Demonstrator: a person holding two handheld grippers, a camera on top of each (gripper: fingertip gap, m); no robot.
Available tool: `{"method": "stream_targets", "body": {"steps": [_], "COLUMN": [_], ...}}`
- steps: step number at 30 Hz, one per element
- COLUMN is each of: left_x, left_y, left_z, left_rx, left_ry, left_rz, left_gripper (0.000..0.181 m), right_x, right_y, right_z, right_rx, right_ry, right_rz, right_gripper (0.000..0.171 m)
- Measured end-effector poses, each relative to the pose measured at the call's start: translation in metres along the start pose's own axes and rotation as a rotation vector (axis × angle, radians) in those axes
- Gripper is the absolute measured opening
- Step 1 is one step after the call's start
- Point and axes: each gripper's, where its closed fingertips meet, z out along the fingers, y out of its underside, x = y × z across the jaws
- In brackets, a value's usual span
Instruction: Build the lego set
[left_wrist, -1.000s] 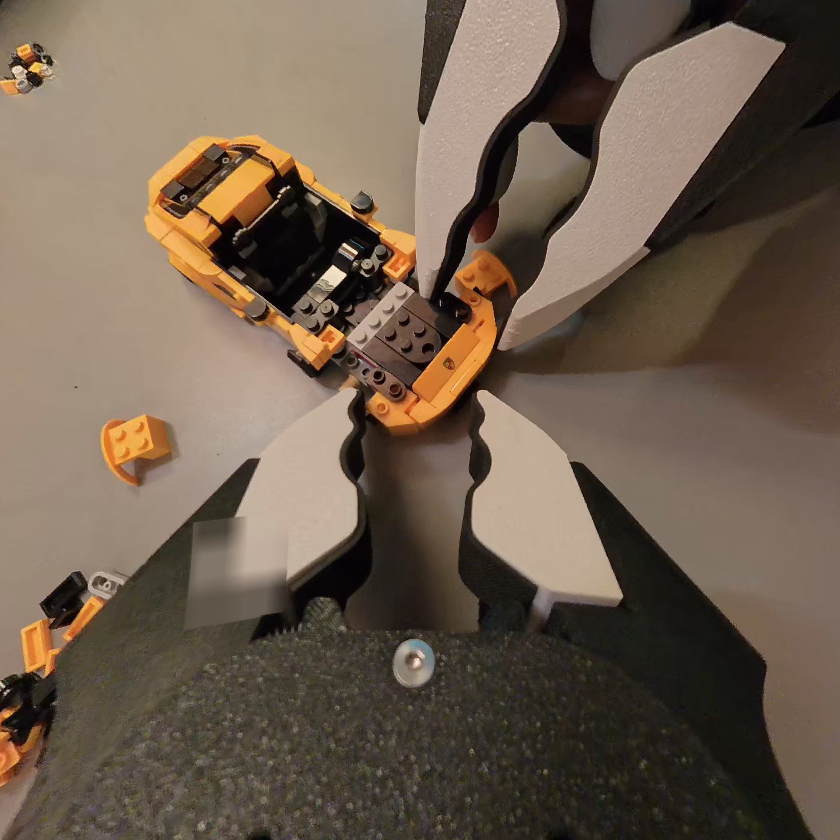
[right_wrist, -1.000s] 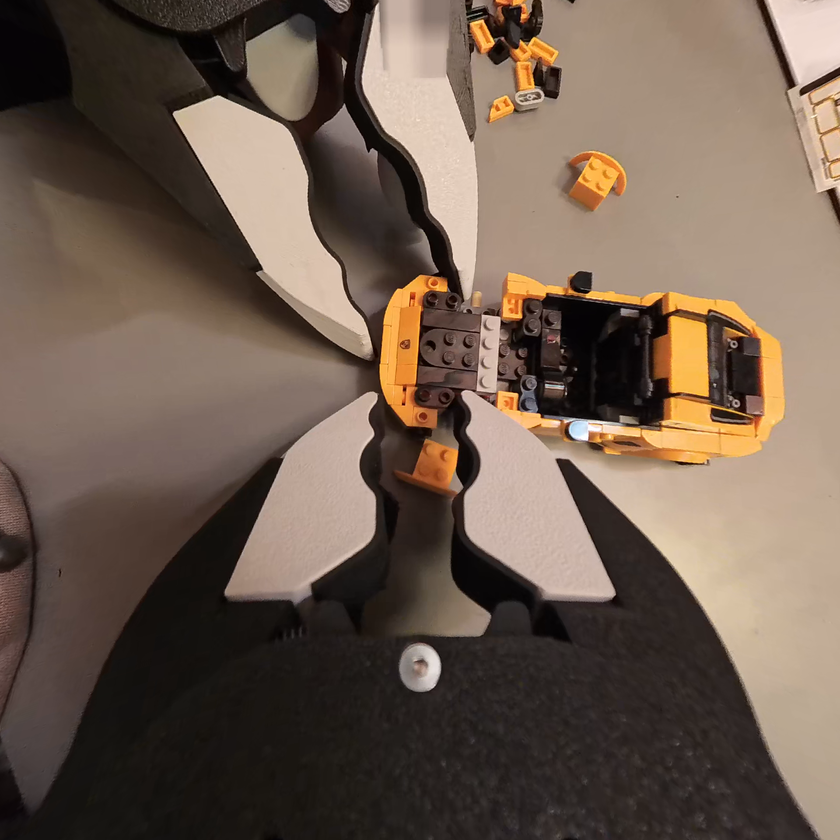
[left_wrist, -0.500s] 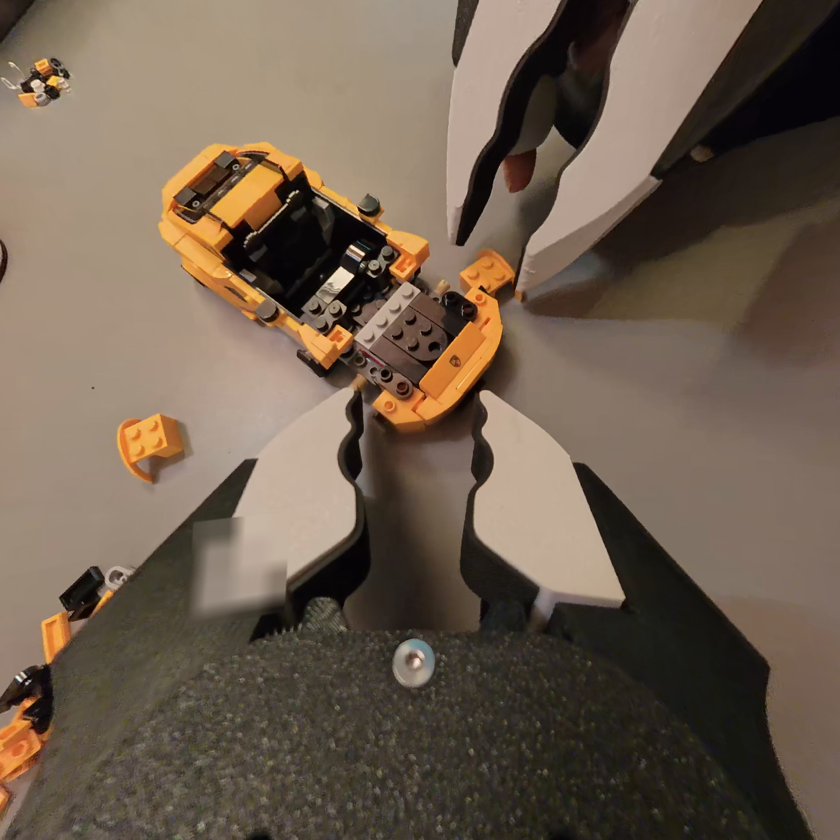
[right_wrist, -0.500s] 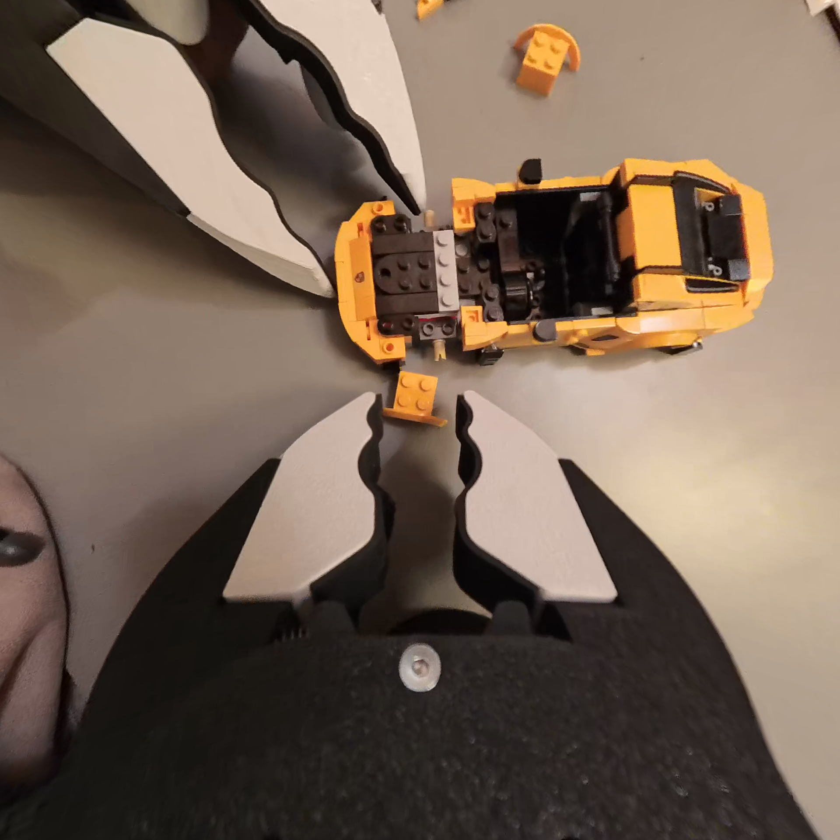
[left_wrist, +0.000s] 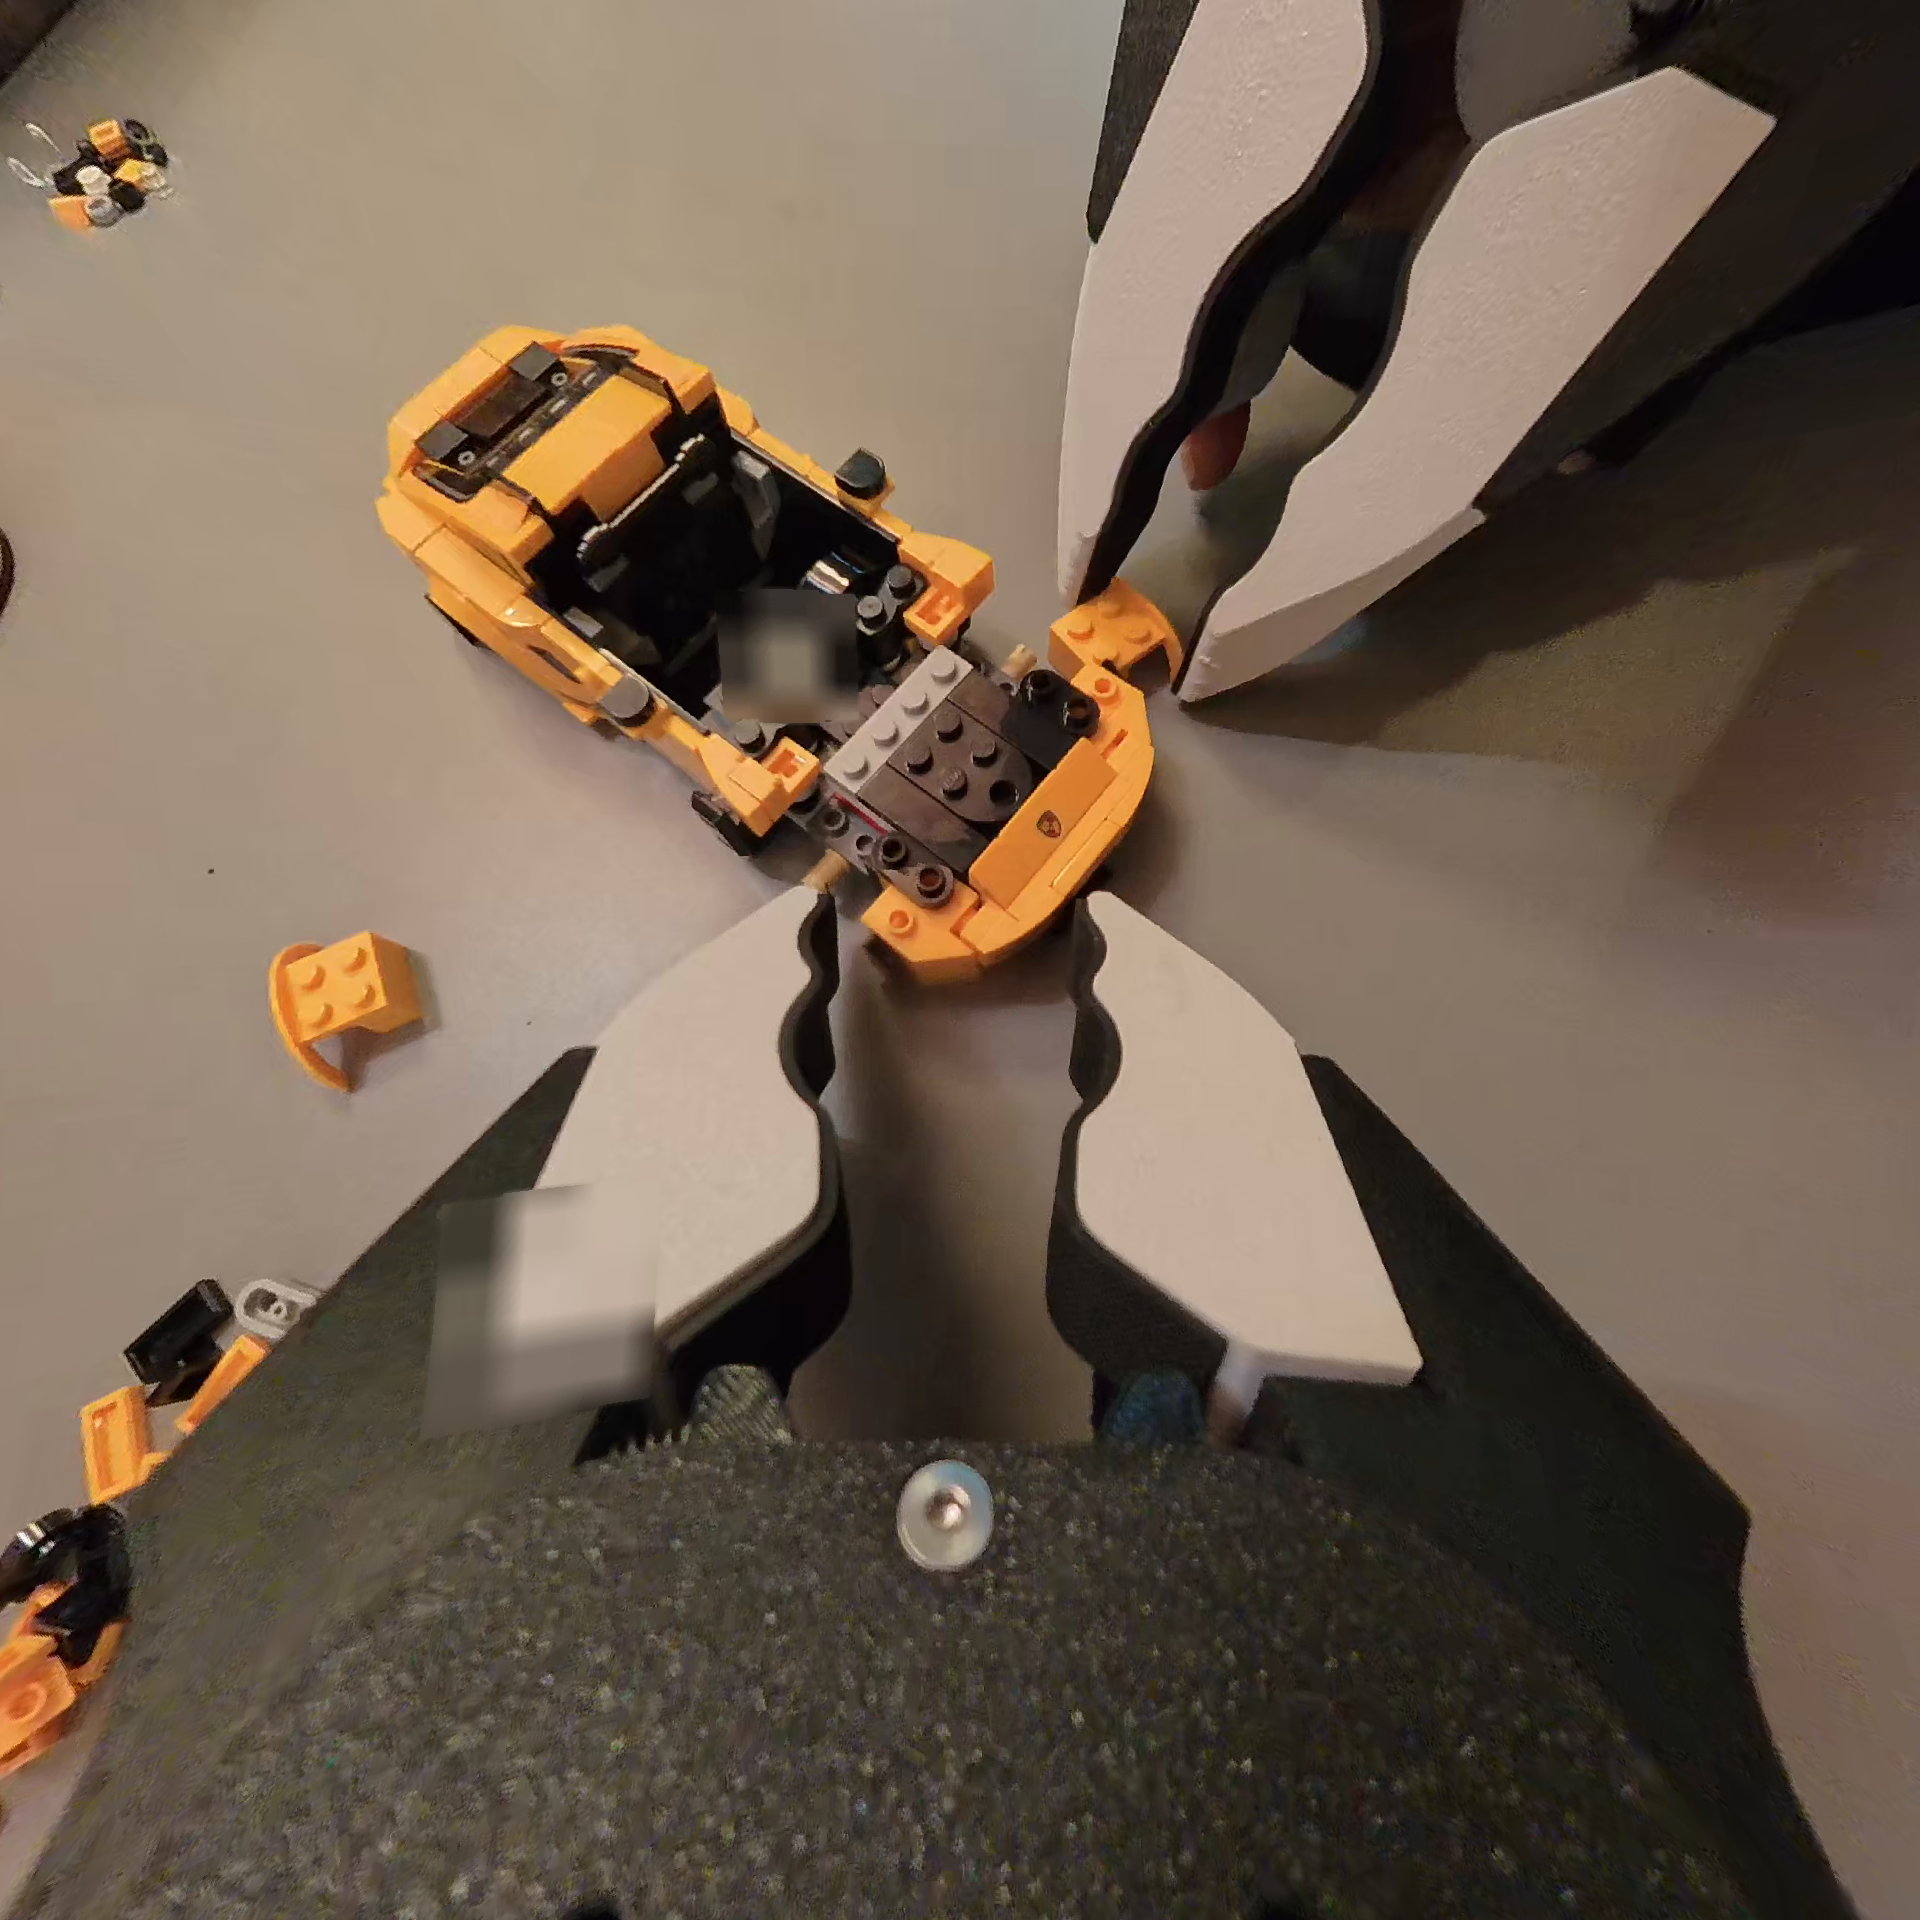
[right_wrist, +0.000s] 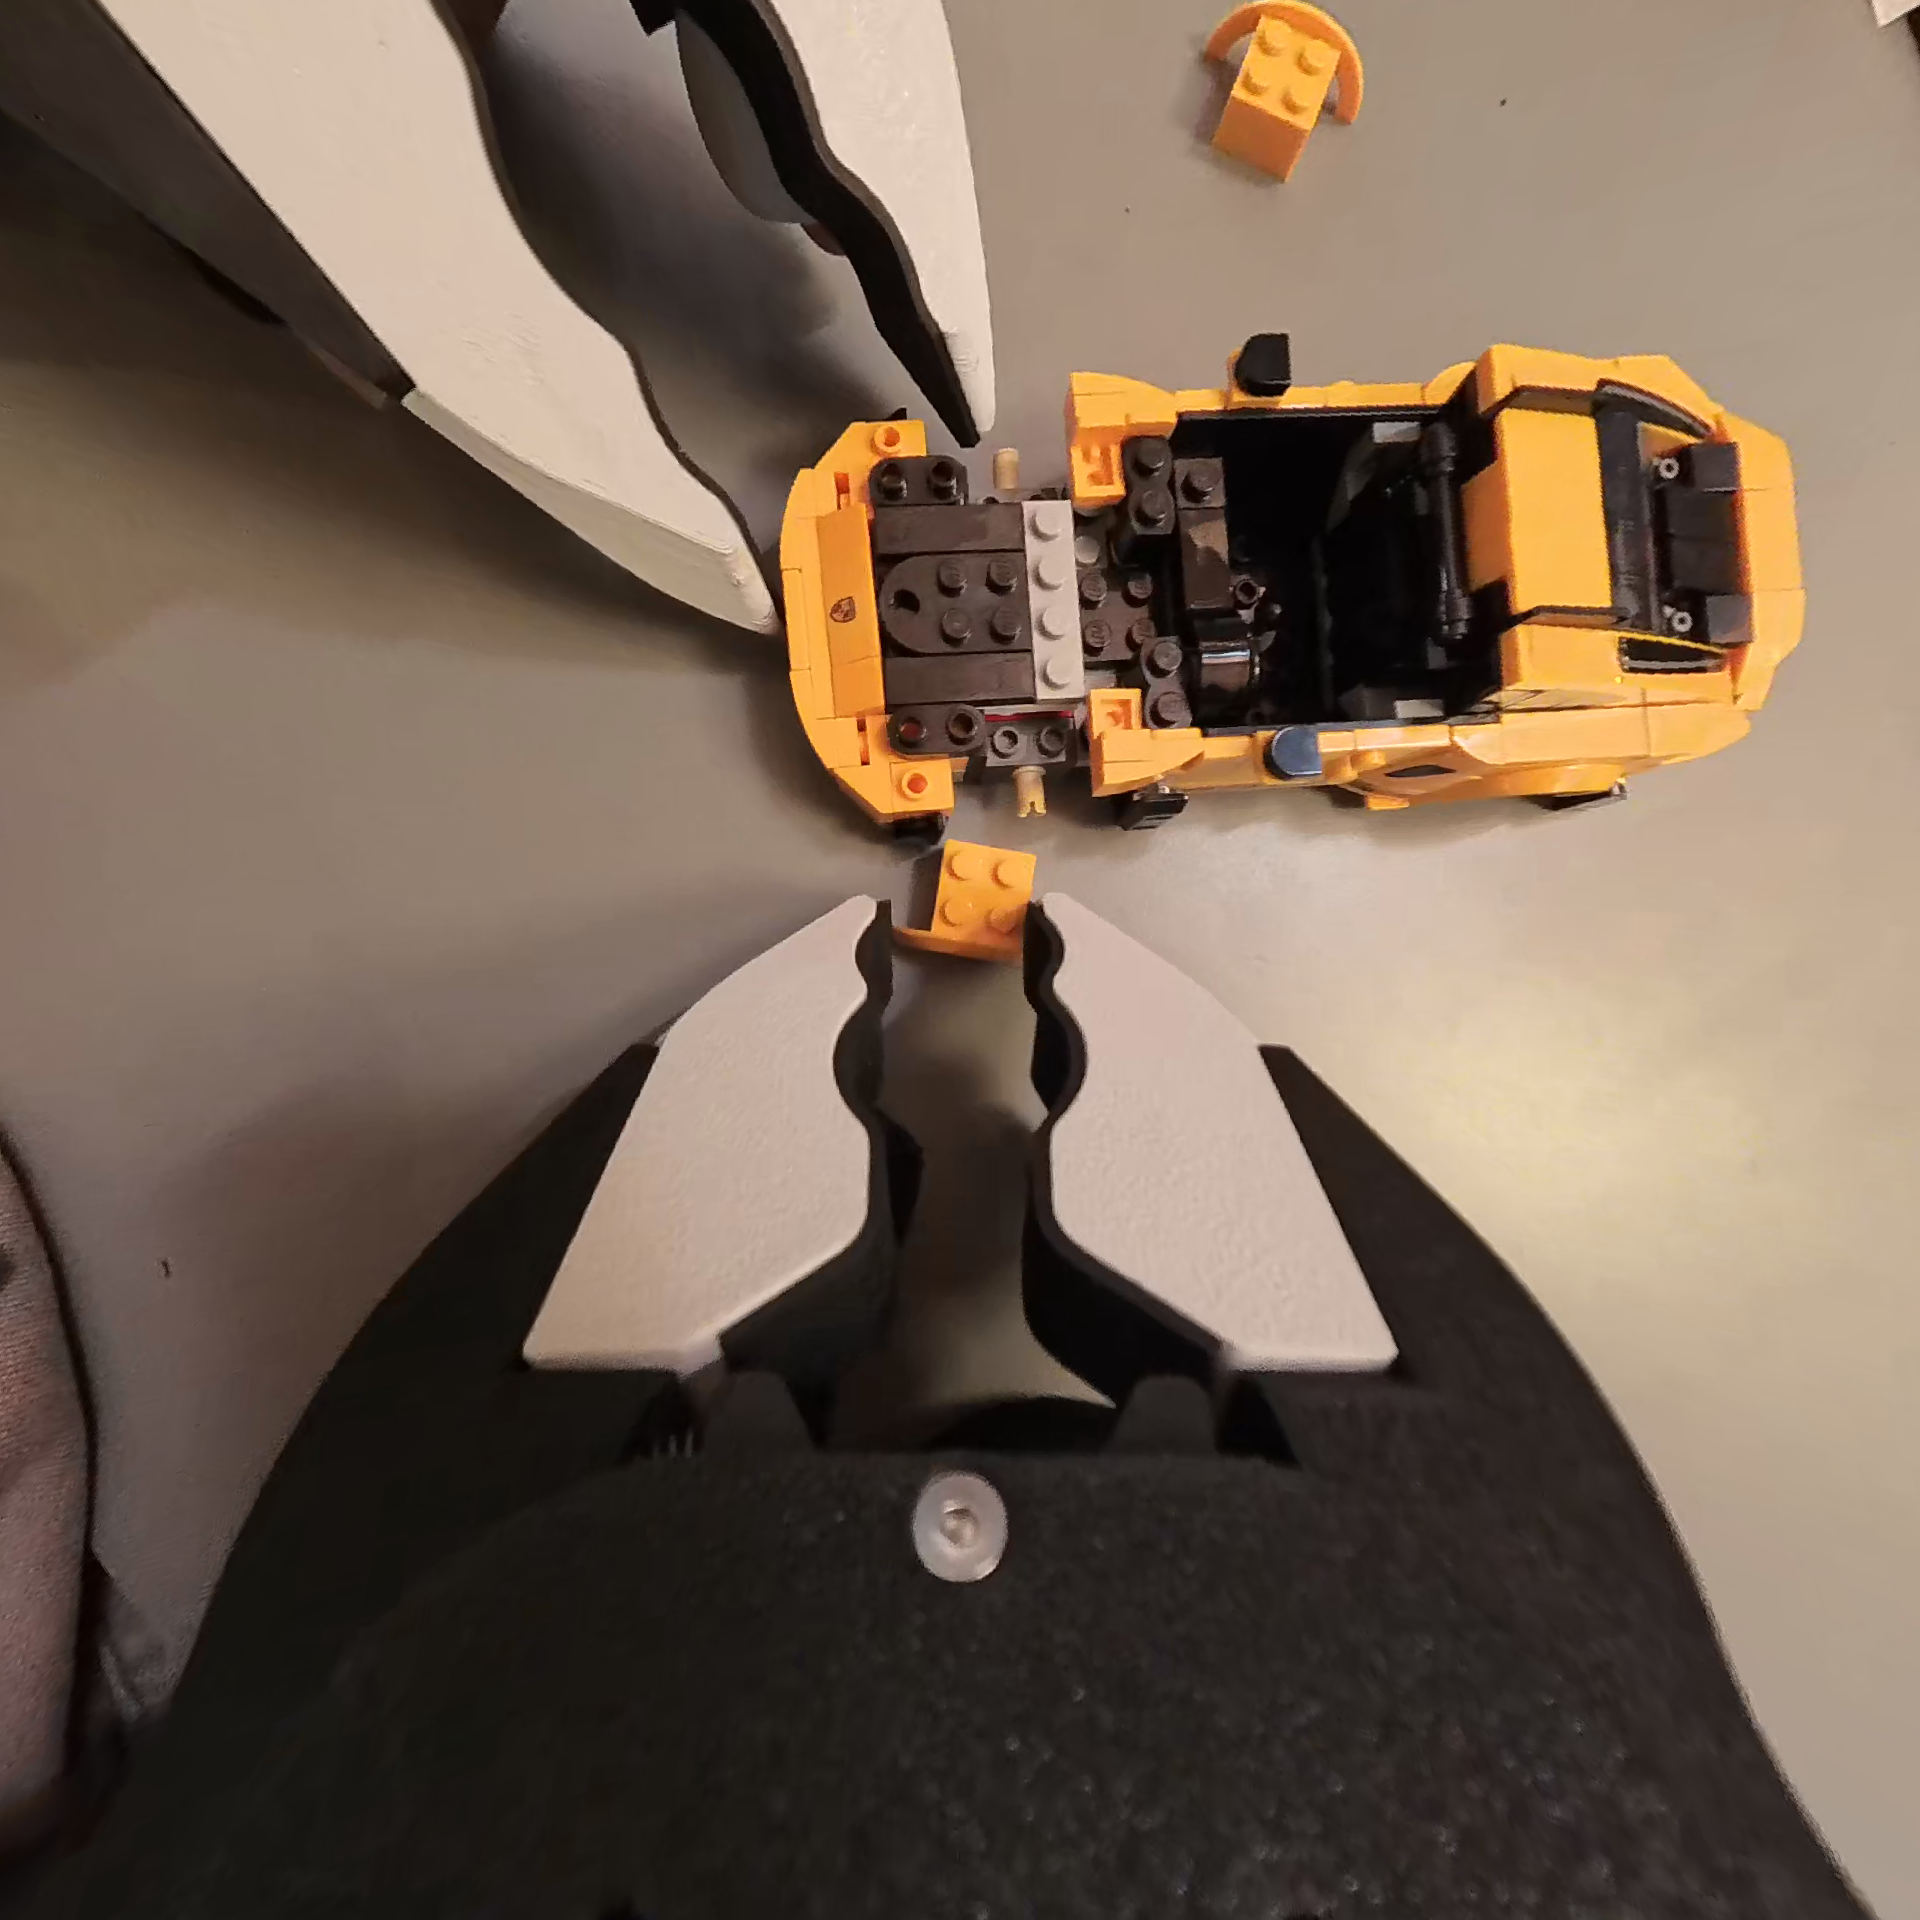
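Item: orange lego car (right_wrist: 1299, 582), part-built, roofless, black studs bare on the nose; it stood on the grey table (right_wrist: 1558, 1091). Left gripper (left_wrist: 951, 914): jaws apart, tips at either side of the car's nose, gripping nothing. Right gripper (right_wrist: 956, 914): jaws narrowly apart, flanking a small orange wheel-arch piece (right_wrist: 977, 899) that lay just near of the car's front axle; whether they pinched it could not be told. Second orange arch piece (right_wrist: 1283, 83): loose, far side. Spare orange and black parts (left_wrist: 114, 1434): heaped at the left edge.
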Motion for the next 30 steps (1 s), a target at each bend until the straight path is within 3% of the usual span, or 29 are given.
{"method": "stream_targets", "body": {"steps": [11, 30], "left_x": [0.001, 0.005], "left_y": [0.000, 0.000], "left_z": [0.000, 0.000], "left_rx": [0.000, 0.007], "left_ry": [0.010, 0.031], "left_rz": [0.000, -0.004], "left_gripper": [0.041, 0.042], "right_x": [0.007, 0.012], "right_y": [-0.008, -0.022], "right_z": [-0.009, -0.004], "right_rx": [0.063, 0.143], "right_ry": [-0.067, -0.108], "right_rz": [-0.101, 0.110], "right_gripper": [0.016, 0.016]}}
